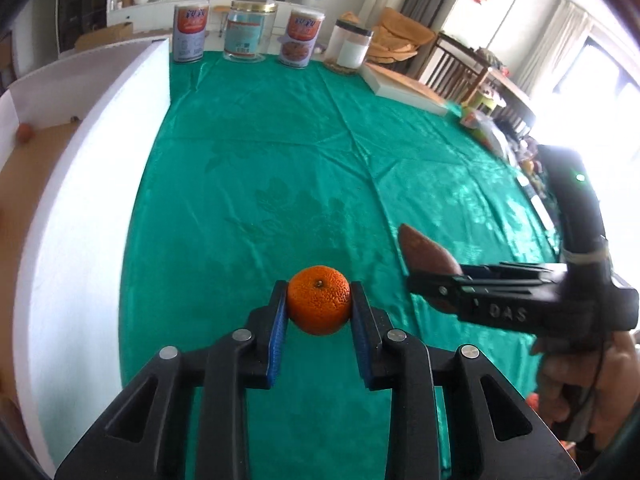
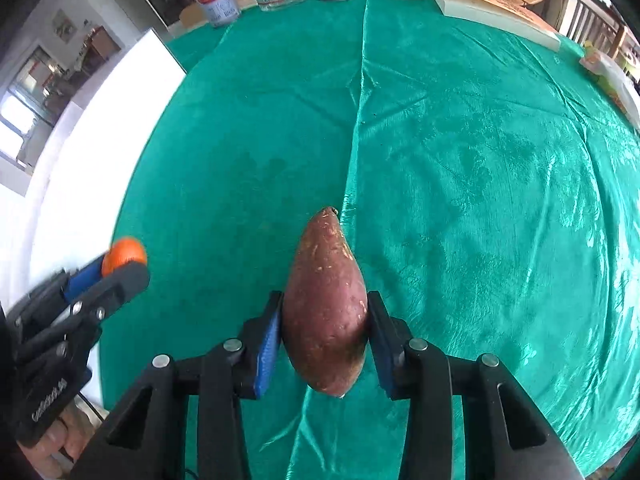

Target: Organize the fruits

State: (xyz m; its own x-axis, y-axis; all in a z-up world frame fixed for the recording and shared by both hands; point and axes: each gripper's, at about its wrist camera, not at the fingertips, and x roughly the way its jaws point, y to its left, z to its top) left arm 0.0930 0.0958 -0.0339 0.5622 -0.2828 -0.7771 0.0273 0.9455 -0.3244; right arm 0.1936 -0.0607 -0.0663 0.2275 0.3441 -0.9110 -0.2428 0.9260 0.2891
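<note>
My left gripper (image 1: 319,300) is shut on a small orange tangerine (image 1: 319,299), which hangs above the green tablecloth (image 1: 280,168) with both blue pads pressed to its sides. My right gripper (image 2: 325,316) is shut on a reddish-brown sweet potato (image 2: 326,308), its pointed tip facing away from me. In the left wrist view the right gripper (image 1: 424,276) sits at the right with the sweet potato (image 1: 424,252) sticking out of it. In the right wrist view the left gripper (image 2: 116,272) shows at the left edge with the tangerine (image 2: 124,255).
A white foam box (image 1: 80,208) runs along the left; a small orange fruit (image 1: 24,133) lies inside it. Cans (image 1: 190,34), a glass jar (image 1: 249,31) and a white canister (image 1: 352,49) line the far table edge. A flat white box (image 1: 404,88) lies at the back right.
</note>
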